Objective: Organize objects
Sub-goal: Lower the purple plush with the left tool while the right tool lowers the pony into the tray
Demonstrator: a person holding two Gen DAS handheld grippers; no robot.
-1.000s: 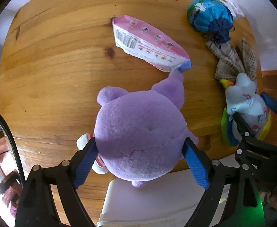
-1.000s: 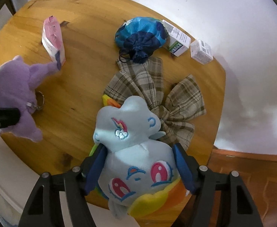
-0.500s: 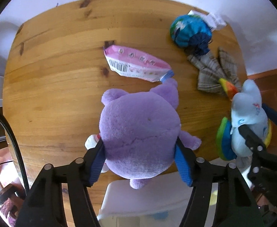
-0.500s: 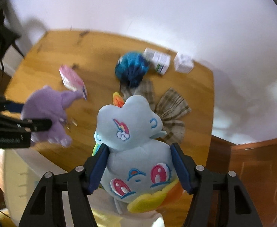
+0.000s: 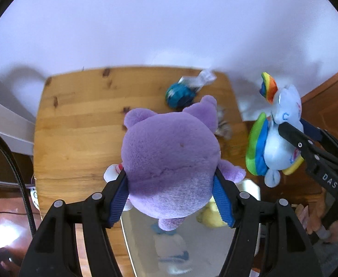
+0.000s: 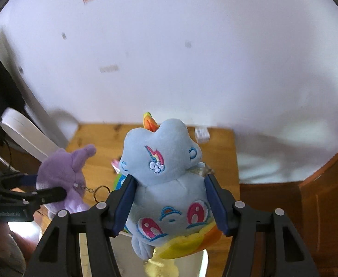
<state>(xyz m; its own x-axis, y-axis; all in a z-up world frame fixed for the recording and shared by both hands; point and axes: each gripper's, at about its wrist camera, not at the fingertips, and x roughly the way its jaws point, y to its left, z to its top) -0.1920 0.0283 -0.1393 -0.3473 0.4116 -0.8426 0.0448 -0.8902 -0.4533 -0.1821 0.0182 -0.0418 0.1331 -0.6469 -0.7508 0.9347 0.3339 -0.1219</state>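
left tongs (image 5: 170, 195) clamp the purple plush (image 5: 169, 157), right tongs (image 6: 169, 204) the blue pony plush (image 6: 166, 180); both unplaced, pouch (image 5: 179, 94) beyond them on the surface (image 5: 76, 127).

Left gripper (image 5: 170, 197) pitched steeply downward, blue pads (image 5: 117, 198) pressed into both flanks of the purple plush (image 5: 169, 161), lifted clear of the table. Right gripper (image 6: 169, 204) likewise angled down, clamped on the blue pony plush (image 6: 166, 184), appearing at three o'clock in the left wrist view.
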